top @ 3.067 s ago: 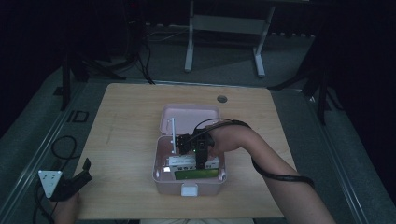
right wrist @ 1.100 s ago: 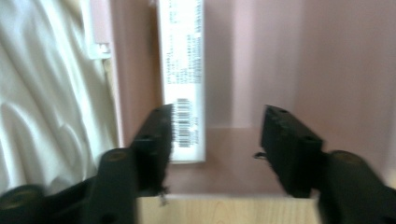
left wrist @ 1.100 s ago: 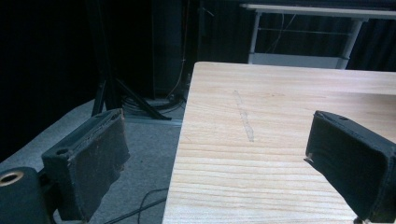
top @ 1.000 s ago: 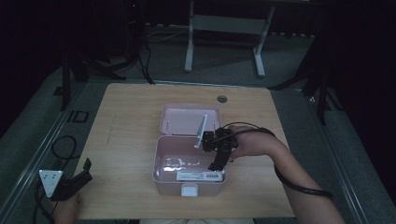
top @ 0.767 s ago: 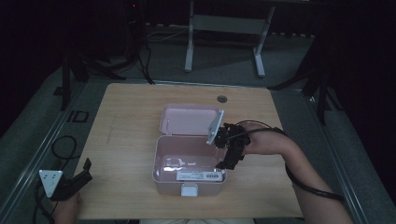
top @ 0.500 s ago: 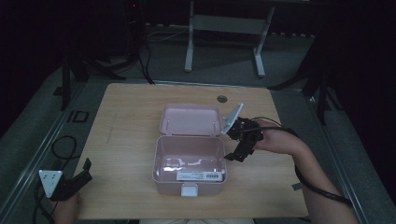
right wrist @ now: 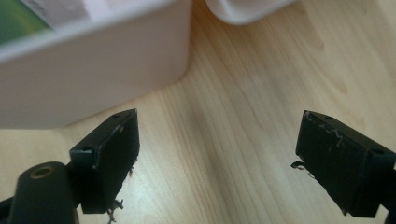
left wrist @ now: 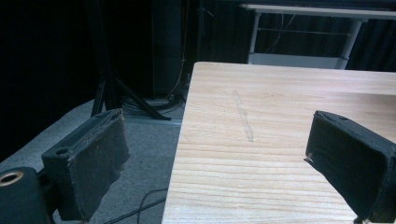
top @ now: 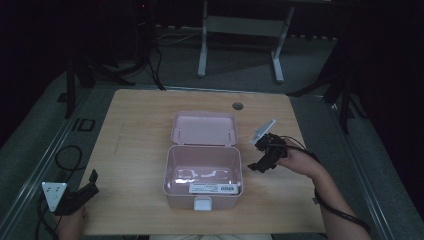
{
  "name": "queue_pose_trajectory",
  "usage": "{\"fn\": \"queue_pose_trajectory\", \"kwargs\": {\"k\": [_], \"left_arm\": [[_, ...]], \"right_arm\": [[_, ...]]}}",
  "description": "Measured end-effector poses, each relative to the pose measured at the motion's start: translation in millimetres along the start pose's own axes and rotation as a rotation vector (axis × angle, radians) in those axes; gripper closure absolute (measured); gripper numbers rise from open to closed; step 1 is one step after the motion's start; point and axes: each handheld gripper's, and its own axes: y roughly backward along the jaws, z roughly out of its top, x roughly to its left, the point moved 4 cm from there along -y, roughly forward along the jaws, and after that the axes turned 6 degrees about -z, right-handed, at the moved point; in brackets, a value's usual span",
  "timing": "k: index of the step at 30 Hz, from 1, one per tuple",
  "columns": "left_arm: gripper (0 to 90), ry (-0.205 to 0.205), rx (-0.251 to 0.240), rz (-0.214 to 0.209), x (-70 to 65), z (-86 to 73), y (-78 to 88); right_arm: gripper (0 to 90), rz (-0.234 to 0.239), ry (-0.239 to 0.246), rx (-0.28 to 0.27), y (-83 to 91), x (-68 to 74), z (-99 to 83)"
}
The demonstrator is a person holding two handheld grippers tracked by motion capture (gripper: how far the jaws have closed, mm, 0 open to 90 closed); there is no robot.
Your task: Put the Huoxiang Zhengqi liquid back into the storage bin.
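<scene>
Your right tongs (top: pixel 261 165) have come out of the pink box (top: pixel 203 172) and now hover wide and empty just beside its right wall, clear of the lid. Left tongs (top: pixel 86 187) idle wide at the counter (top: pixel 140 135) corner.

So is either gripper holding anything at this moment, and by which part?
Nothing is held. The right gripper is open over bare table beside the pink box; the left gripper is open at the table's edge.
</scene>
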Motion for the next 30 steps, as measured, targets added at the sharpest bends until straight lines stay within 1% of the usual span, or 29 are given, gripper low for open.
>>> {"fn": "queue_pose_trajectory", "kwargs": {"k": [2,3,4,5,6,7,9,12,13,14,16,17,19,21,24,25,26,28,29,30], "left_arm": [[5.8,-0.001,-0.001,-0.001,-0.1,0.0,0.1],[5.8,-0.001,-0.001,0.000,-0.2,0.0,0.1],[5.8,-0.001,-0.001,0.000,-0.2,0.0,0.1],[5.8,0.000,0.000,0.000,0.0,0.0,-0.1],[5.8,0.000,0.000,0.000,0.0,0.0,-0.1],[5.8,0.000,0.000,0.001,0.0,0.0,-0.1],[5.8,-0.001,0.000,0.001,-0.1,0.0,-0.1],[5.8,-0.001,0.001,0.001,0.0,0.0,-0.2],[5.8,0.000,0.001,0.001,0.0,0.0,-0.1],[5.8,0.000,0.000,0.001,0.0,0.0,0.0],[5.8,0.000,0.000,0.000,0.1,0.0,-0.1],[5.8,0.000,0.001,0.000,0.1,0.0,-0.1],[5.8,0.000,0.000,0.001,0.0,0.0,-0.1],[5.8,0.001,0.001,0.001,0.1,0.0,-0.1],[5.8,0.000,0.000,0.001,0.0,0.0,-0.1],[5.8,0.000,0.000,0.001,0.0,0.0,-0.1],[5.8,0.000,0.000,0.001,0.0,0.0,0.0],[5.8,0.002,-0.002,0.000,0.0,0.0,-0.1],[5.8,0.002,-0.001,0.000,0.0,0.0,-0.1],[5.8,0.002,-0.001,0.000,0.0,0.0,-0.1]], "right_arm": [[13.2,-0.031,-0.025,-0.010,-8.0,-3.7,-5.9],[13.2,-0.043,-0.046,-0.026,-11.7,-5.9,-8.7],[13.2,-0.043,-0.046,-0.026,-11.7,-5.9,-8.7],[13.2,-0.047,-0.063,-0.040,-15.0,-8.2,-11.6],[13.2,-0.080,-0.102,-0.081,-20.5,-12.8,-17.0],[13.0,-0.086,-0.117,-0.095,-22.3,-14.5,-19.2],[12.9,-0.114,-0.165,-0.136,-27.1,-19.1,-25.0],[12.8,-0.140,-0.206,-0.171,-34.0,-24.6,-34.2],[12.8,-0.143,-0.221,-0.177,-36.8,-26.3,-37.8],[12.7,-0.145,-0.230,-0.182,-39.7,-27.6,-41.5],[12.7,-0.173,-0.238,-0.188,-44.0,-29.6,-48.6],[12.4,-0.175,-0.247,-0.188,-45.7,-30.5,-52.1],[12.4,-0.203,-0.262,-0.201,-47.7,-32.6,-58.7],[12.4,-0.202,-0.290,-0.215,-49.7,-35.0,-65.7],[12.4,-0.208,-0.297,-0.221,-50.1,-35.7,-67.9],[12.5,-0.207,-0.319,-0.243,-52.6,-37.3,-77.3],[12.5,-0.233,-0.320,-0.246,-53.3,-38.4,-80.5],[12.5,-0.251,-0.342,-0.261,-53.6,-40.4,-86.8],[12.5,-0.270,-0.358,-0.272,-53.0,-41.7,-90.0],[12.5,-0.270,-0.358,-0.272,-53.0,-41.7,-90.0]]}}
